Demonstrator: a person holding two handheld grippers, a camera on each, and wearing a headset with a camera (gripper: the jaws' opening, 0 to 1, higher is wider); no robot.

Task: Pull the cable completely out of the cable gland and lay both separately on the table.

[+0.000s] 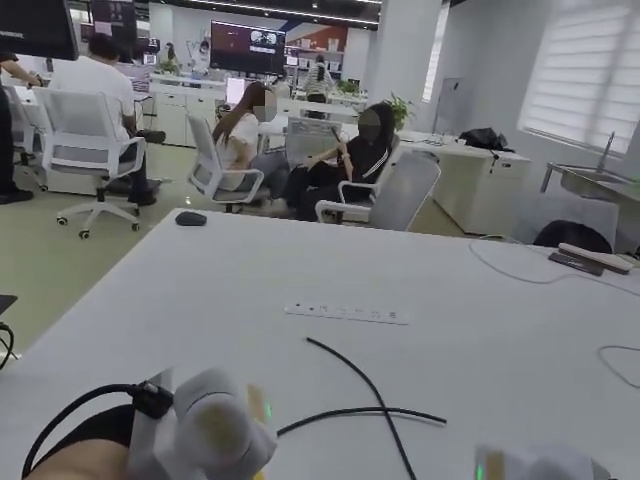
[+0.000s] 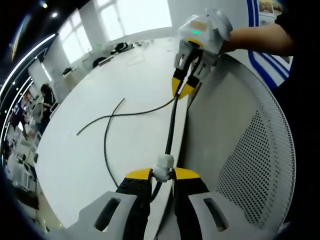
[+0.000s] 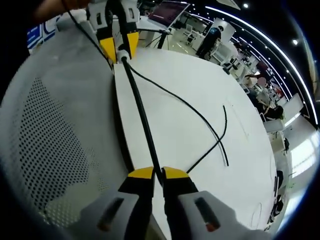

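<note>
Keeping the pull straight along the taut black cable (image 3: 141, 112), right gripper (image 3: 159, 174) clamped on it, left gripper (image 2: 162, 174) clamped on the white cable gland (image 2: 163, 164) at the table (image 3: 240, 180) edge.

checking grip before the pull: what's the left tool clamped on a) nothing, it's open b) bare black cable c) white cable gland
c, the left tool is shut on the white cable gland, the black cable running from it to the right tool

An open-plan office: white swivel chairs (image 1: 95, 150), long white desks (image 1: 470, 160), a wall screen (image 1: 247, 47), window blinds (image 1: 580, 70), people seated.
</note>
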